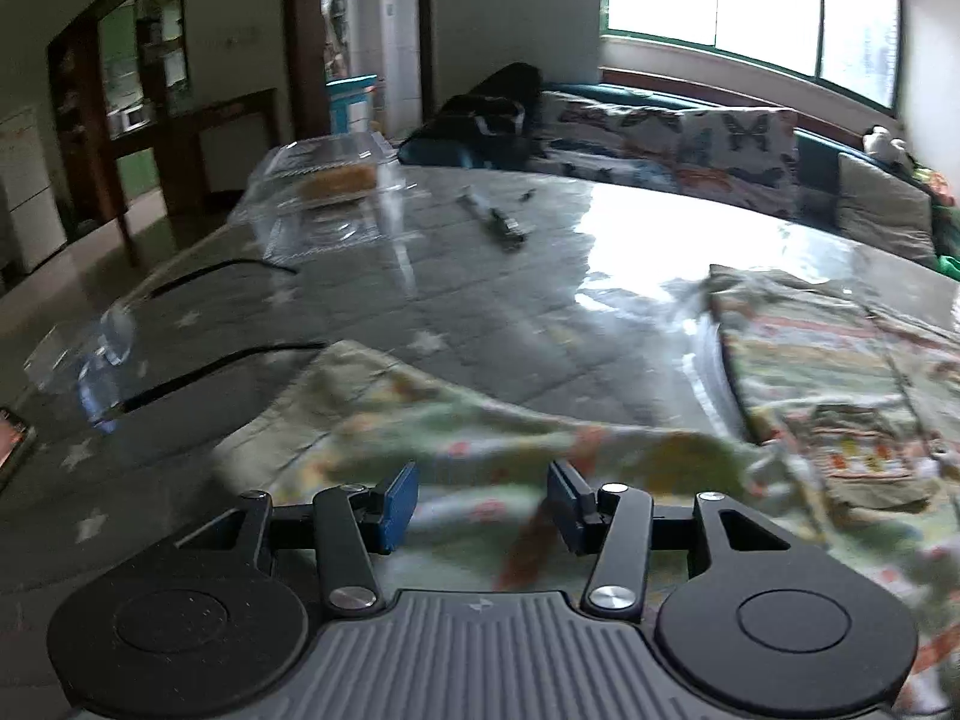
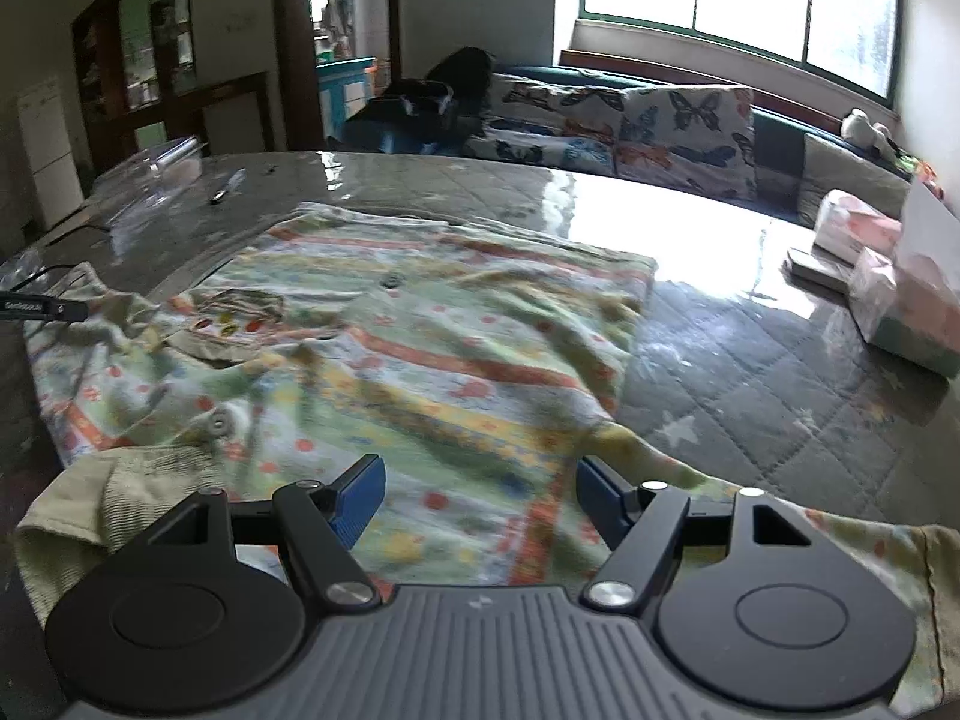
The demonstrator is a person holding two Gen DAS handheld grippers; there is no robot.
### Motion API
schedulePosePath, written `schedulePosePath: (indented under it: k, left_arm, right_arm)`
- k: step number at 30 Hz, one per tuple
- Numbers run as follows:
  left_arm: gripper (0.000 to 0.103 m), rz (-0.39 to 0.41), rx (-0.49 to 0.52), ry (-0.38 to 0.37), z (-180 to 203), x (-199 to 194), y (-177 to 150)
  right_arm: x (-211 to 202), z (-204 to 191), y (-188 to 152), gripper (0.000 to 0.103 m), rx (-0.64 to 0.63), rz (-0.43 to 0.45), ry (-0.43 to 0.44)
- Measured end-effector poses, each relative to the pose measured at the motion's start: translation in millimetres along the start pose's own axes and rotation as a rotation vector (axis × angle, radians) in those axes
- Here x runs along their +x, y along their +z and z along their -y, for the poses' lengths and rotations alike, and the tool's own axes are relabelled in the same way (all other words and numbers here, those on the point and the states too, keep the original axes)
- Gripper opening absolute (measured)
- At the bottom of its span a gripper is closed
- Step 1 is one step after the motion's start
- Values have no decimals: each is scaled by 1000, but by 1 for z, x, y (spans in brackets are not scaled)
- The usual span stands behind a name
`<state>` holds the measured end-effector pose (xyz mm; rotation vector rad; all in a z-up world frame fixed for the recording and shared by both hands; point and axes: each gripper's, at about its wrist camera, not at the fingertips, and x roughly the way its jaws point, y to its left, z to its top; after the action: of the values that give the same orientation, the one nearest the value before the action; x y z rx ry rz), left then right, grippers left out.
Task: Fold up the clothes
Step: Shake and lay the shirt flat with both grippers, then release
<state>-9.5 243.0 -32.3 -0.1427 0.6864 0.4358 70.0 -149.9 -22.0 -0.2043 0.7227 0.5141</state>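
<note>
Patterned garment (image 2: 420, 336) spread on table (image 2: 750, 360), partly rumpled, long axis running away from right gripper (image 2: 480, 501); right gripper over near hem, jaws spread, empty; left gripper (image 1: 483, 504) over garment's left sleeve side, jaws spread, empty; both equally near

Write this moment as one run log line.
left gripper: open | right gripper: open | garment: spread on table, unfolded
</note>
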Motion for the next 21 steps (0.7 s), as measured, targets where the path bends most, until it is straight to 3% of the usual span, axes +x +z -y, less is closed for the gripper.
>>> schedulePosePath:
  k: [11, 16, 21]
  left_arm:
    - [55, -2, -6, 72, -20, -7, -4]
    - [55, 21, 34, 5, 5, -23, 3]
    - [55, 44, 74, -61, 30, -38, 9]
  right_arm:
    - [-7, -13, -14, 72, -28, -33, 29]
    - [-19, -5, -21, 72, 6, -22, 17]
    - [-34, 20, -27, 72, 108, 18, -49]
